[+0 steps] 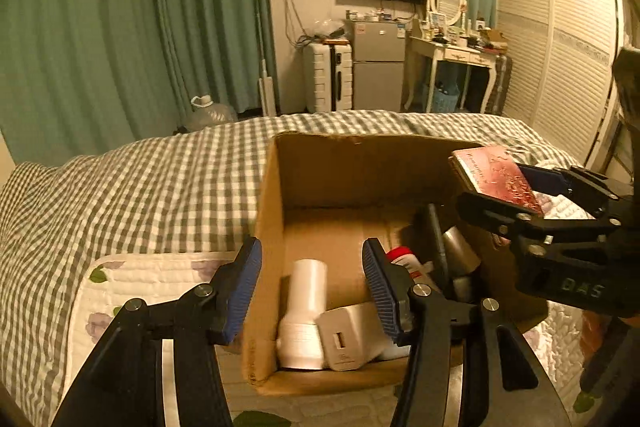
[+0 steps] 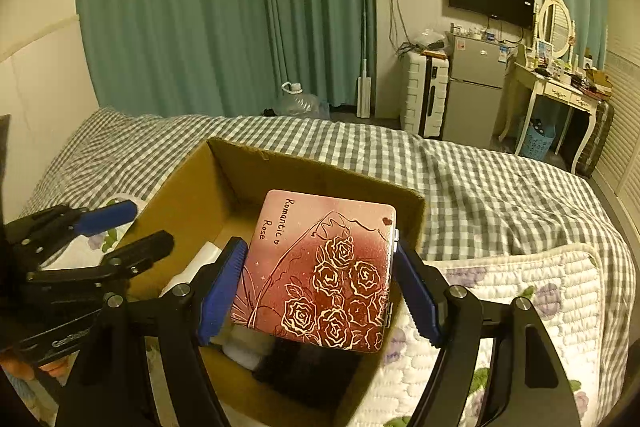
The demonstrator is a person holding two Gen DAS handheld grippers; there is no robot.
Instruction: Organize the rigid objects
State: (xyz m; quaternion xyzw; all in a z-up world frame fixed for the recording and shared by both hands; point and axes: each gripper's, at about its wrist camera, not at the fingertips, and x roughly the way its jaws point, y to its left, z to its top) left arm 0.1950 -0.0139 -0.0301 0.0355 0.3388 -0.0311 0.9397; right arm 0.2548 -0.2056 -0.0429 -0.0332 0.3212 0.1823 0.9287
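Our right gripper clamps the tin, a pink, rose-printed case, above the box. Our left gripper, at its nine o'clock, gapes wide, straddling the box's wall, gripping nothing.

- Flat square tin case: dark red fading to pink, pale gold line-drawn roses, dark script lettering; centre of right wrist frame.
- Open cardboard box: plain brown.
- Bed cover: grey-and-white check.
- Quilted pad: cream, purple flowers, green leaves; lower right.
- Long curtains: teal green.
- Gripper pads: blue on black arms.
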